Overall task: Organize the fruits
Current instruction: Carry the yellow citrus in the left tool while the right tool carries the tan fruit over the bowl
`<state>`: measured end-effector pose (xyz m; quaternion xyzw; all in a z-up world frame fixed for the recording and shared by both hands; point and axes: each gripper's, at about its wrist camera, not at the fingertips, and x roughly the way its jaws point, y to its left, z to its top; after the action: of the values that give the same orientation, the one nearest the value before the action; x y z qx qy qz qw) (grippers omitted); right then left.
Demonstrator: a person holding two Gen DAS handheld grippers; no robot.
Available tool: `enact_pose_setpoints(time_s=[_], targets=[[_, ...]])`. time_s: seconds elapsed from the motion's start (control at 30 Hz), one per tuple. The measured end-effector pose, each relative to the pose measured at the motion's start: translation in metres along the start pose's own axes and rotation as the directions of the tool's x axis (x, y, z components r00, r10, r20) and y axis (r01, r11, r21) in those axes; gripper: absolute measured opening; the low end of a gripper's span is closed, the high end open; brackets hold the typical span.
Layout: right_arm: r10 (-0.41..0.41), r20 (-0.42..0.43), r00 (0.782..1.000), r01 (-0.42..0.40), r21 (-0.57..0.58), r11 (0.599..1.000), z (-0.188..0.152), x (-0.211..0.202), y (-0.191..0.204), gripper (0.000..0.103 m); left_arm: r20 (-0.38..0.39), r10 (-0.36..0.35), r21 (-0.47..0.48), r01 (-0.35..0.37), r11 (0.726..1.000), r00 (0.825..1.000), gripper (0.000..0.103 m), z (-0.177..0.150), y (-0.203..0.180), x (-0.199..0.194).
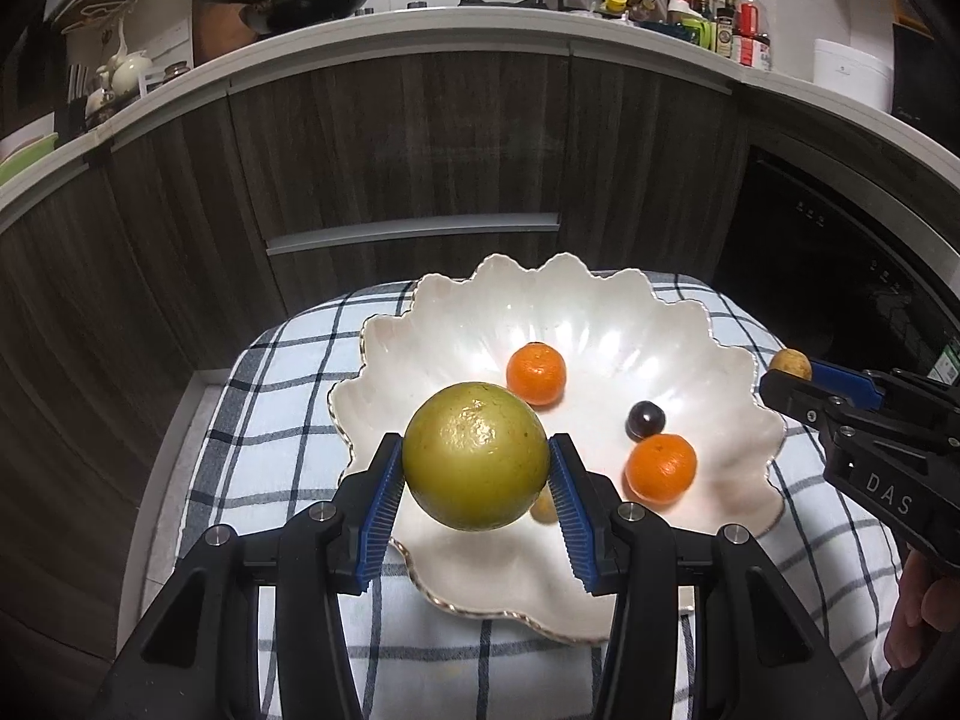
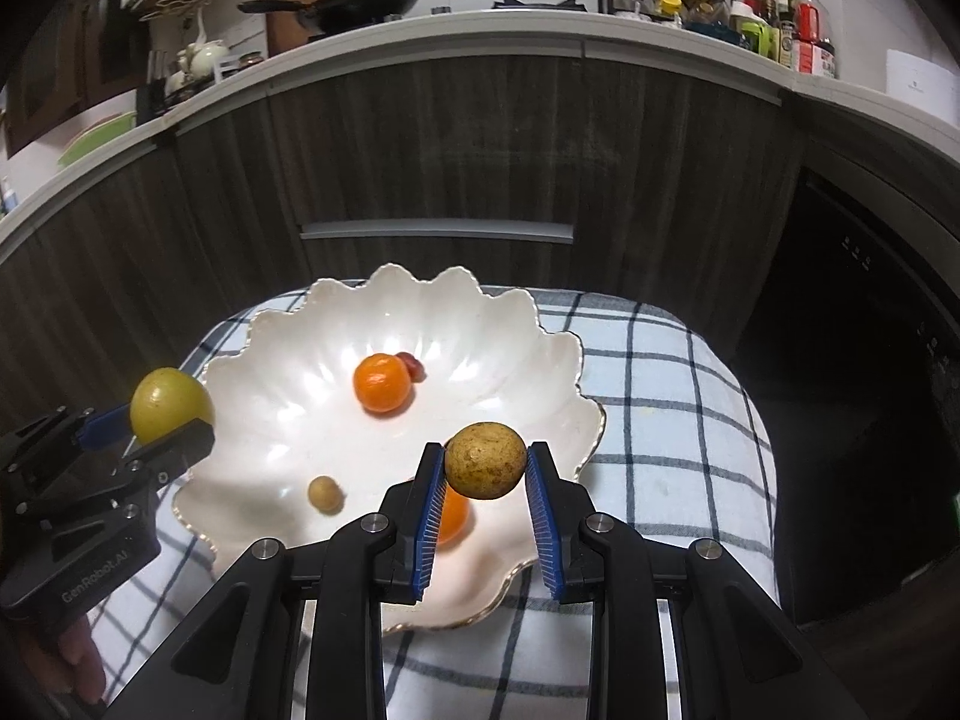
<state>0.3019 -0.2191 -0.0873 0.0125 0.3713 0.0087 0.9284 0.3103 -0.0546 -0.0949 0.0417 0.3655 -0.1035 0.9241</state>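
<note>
left claw [image 1: 475,471] grips a round green fruit [image 1: 475,456]; right claw [image 2: 486,474] grips a brown fruit [image 2: 486,460], both above the bowl [image 2: 270,372].

Checked blue-and-white cloth [image 1: 288,396] is showing under a pearly white bowl [image 1: 600,312] (gold-edged), mandarins [image 1: 536,374] glowing orange, lime [image 1: 476,456] yellow-green.

Dim kitchen, lit from overhead: white glare patches streak the scalloped bowl [image 1: 600,312] around its centre, and a soft highlight sits on the green citrus [image 1: 475,455]. Cabinet fronts [image 2: 420,138] stay murky. Fisheye bends the countertop [image 1: 420,21] into an arc; corners vignette black, heaviest at 2 and 10 o'clock
</note>
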Motion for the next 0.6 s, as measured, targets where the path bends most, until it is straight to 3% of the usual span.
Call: enact_pose_setpoints(time_s=[0.6], targets=[[-0.050,-0.075,0.996,0.052,0.032,0.998,0.008,0.031,-0.007,0.029,-0.081,0.008,-0.031,-0.010,0.999,0.997,0.048,0.008,0.009,0.036]])
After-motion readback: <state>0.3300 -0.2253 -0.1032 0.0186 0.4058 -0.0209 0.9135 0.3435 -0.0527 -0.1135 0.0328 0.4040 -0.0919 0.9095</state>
